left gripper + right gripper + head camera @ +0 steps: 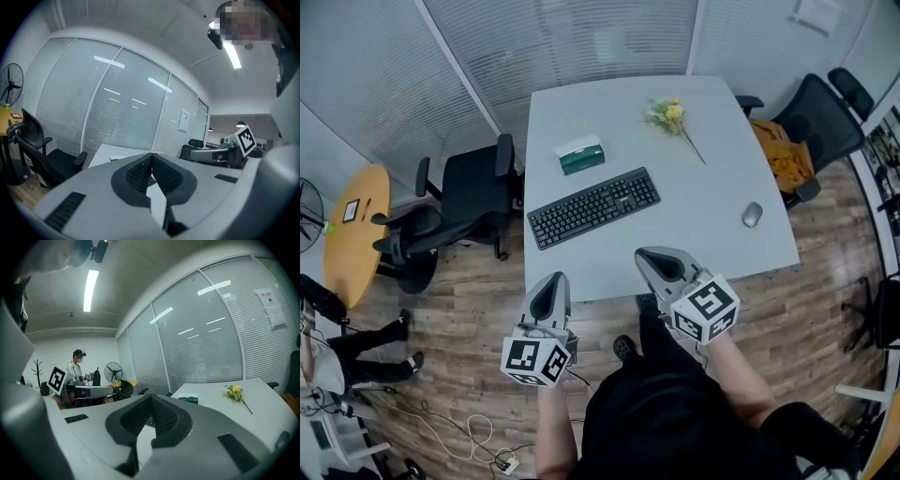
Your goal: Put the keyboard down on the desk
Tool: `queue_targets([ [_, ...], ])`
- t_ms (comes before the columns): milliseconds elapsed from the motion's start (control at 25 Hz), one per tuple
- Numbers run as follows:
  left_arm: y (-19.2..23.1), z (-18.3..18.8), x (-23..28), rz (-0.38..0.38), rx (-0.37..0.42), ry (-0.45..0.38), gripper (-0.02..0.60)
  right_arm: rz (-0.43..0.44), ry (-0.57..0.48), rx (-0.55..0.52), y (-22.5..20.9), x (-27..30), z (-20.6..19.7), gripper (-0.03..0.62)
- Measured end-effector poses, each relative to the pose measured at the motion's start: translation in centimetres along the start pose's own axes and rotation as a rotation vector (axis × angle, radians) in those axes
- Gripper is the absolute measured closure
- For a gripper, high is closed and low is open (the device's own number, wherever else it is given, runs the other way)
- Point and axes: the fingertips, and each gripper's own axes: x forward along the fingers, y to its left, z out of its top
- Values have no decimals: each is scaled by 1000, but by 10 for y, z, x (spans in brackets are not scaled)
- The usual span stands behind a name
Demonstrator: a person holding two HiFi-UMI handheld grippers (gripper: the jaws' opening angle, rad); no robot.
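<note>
Held at the near edge of the counter (712, 234), the left gripper (557, 278) and right gripper (644, 254) both have their jaws pressed together on nothing. Beyond them the keyboard (593, 206) lies flat on the counter, largely hidden by the jaws in both gripper views. A green box (580, 155) and a flower (672, 116) lie farther back.

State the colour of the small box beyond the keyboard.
Dark green with a white top: the small rectangular box shows best in the head view.

One desk (712, 239), and on it I count one keyboard (593, 207), one mouse (752, 215), one tissue box (580, 155), one flower sprig (673, 117).
</note>
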Motion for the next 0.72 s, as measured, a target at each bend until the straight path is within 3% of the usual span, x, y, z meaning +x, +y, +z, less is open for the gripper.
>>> queue_targets([
  [720, -2, 12, -11, 16, 52, -16, 583, 4, -11, -27, 14, -7, 10, 585],
])
